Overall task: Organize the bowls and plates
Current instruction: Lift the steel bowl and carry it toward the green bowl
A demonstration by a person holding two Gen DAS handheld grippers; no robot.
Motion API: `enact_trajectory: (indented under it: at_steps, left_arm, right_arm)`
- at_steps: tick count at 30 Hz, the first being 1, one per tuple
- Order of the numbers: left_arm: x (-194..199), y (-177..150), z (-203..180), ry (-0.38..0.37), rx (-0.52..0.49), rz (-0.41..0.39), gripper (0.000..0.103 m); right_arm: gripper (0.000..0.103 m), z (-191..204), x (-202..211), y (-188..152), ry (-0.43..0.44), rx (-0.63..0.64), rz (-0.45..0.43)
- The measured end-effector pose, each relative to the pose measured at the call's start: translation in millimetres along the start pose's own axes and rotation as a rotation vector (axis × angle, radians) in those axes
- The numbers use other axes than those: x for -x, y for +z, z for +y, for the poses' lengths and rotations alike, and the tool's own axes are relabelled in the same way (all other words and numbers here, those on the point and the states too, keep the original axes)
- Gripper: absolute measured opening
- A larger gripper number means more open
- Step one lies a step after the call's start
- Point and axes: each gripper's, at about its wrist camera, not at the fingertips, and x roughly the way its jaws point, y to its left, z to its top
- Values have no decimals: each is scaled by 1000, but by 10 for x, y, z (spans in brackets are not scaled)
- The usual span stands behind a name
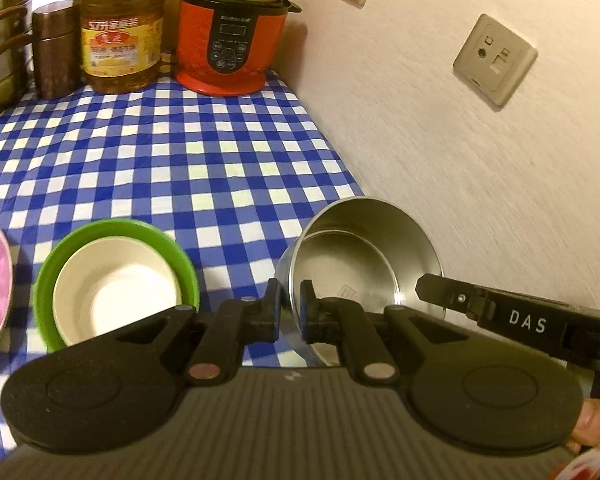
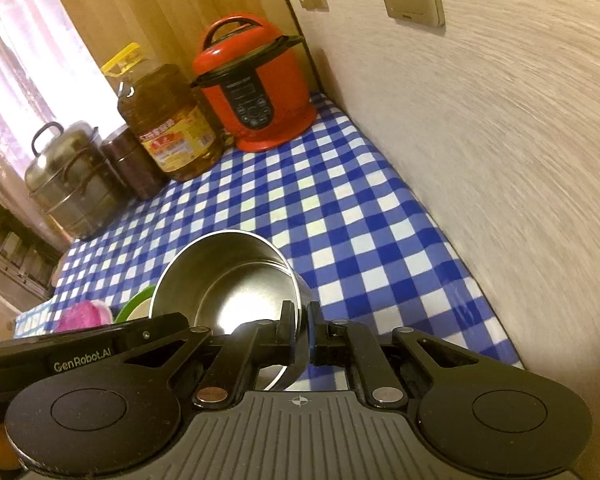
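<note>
Blue-and-white checked cloth covers the table along a pale wall, with a red cooker and an oil bottle at the far end. Both the left gripper and the right gripper pinch opposite rims of a steel bowl, held tilted just above the cloth, near the wall; beside it sits a white bowl nested in a green bowl
</note>
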Motion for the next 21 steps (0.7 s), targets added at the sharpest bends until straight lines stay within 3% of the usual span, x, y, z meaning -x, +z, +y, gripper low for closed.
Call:
enact_trajectory:
  at_steps: [21]
  left_arm:
    - [619,-405,442,46,109,-46,8]
  right_arm:
    - [5,588,144,-262,67,109,21]
